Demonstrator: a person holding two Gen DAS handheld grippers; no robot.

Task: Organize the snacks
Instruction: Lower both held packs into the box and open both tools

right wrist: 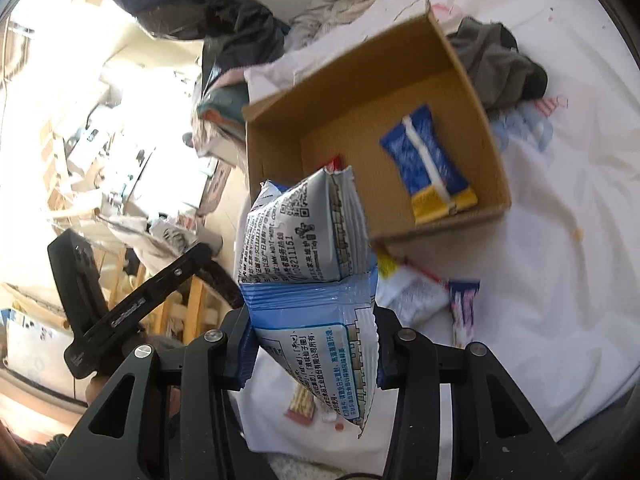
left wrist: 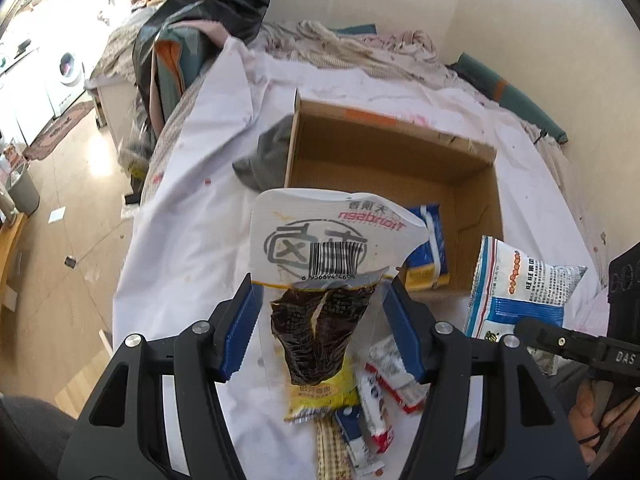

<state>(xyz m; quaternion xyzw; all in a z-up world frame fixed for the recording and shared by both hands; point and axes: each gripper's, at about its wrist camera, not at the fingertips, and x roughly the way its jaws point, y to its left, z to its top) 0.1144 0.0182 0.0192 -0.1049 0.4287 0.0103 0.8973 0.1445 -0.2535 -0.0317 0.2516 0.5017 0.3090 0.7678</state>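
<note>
Left wrist view: left gripper [left wrist: 320,328], fingers [left wrist: 240,332] pinching a clear pouch of dark braised snack [left wrist: 316,304], raised above the bed.
Right wrist view: right gripper [right wrist: 314,344], fingers [right wrist: 247,354] clamped on a blue-and-grey puffed snack bag [right wrist: 310,276], lifted clear of the sheet.
Cardboard box [left wrist: 476,196]: open, on the bed's white sheet [left wrist: 192,216]; holds one blue-and-yellow packet [right wrist: 430,166] lying flat near its front wall.
Loose snacks: yellow packet [left wrist: 320,398], red-and-white packets [left wrist: 394,372], checked stick pack [left wrist: 332,452], on the sheet just below the left gripper.
Grey cloth [left wrist: 268,156]: beside the box, touching its wall.
</note>
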